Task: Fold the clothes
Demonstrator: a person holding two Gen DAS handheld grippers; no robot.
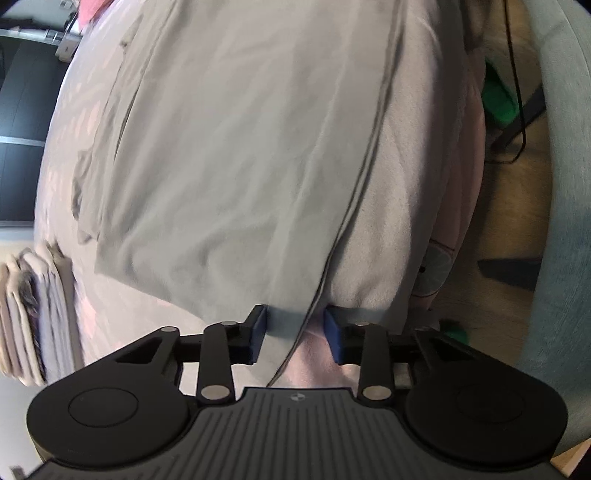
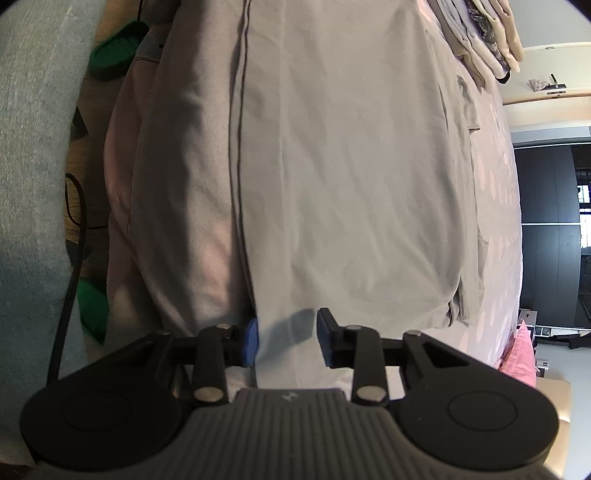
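Note:
A large grey garment (image 1: 240, 147) lies spread flat on the bed, and a dark seam line (image 1: 369, 155) runs along its length. My left gripper (image 1: 295, 332) sits at the near hem, where the seam passes between the blue pads (image 1: 258, 328). The cloth there lies flat, not pinched, so the jaws stand apart. In the right wrist view the same garment (image 2: 351, 166) fills the frame with its seam (image 2: 240, 129) on the left. My right gripper (image 2: 286, 339) straddles the near edge. One pad (image 2: 251, 341) is at the fold; the other stands clear of the cloth, so it is open.
The pale pink bedcover (image 1: 59, 166) lies under the garment. A stack of folded clothes (image 2: 480, 33) sits at the far corner. Off the bed's edge are green items (image 2: 118, 48), a black cable (image 2: 74, 258), a wooden floor and a blue-grey upholstered piece (image 1: 561, 184). A pink cushion (image 2: 521, 354) lies at the right.

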